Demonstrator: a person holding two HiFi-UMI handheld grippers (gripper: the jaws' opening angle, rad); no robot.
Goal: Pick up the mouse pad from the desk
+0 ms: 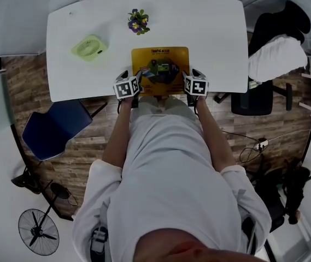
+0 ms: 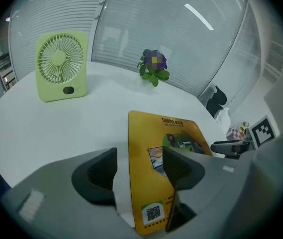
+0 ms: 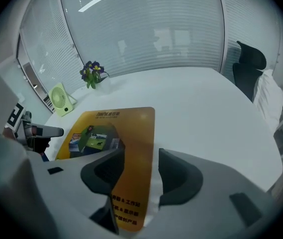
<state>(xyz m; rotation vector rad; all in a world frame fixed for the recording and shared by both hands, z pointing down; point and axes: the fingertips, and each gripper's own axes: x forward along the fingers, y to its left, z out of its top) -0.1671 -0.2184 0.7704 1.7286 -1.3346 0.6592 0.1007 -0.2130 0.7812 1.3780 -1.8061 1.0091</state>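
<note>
The left gripper has its jaws spread apart, and the left near corner of the yellow mouse pad lies in the gap, its left edge running away between the two dark pads with a strip of white desk showing beside it; nothing is pinched. The right gripper mirrors this, jaws likewise apart over the pad's right near corner, the right edge passing between them. The coming move turns on this: the pad lies straight ahead of both tools, flat on the desk at its near edge, one near corner under each gripper, so neither hand is nearer. It looks only slightly wider across than deep, its longer side spanning from one gripper to the other, so a two-sided grip looks likely to suit it. The head view shows the symmetry but not the jaws, as the marker cubes cover them there. Only the gripper views show the gaps, and each also shows the other gripper across the pad. Further off stand a green fan to the left and a small pot of purple flowers beyond the pad, both well apart from it
</note>
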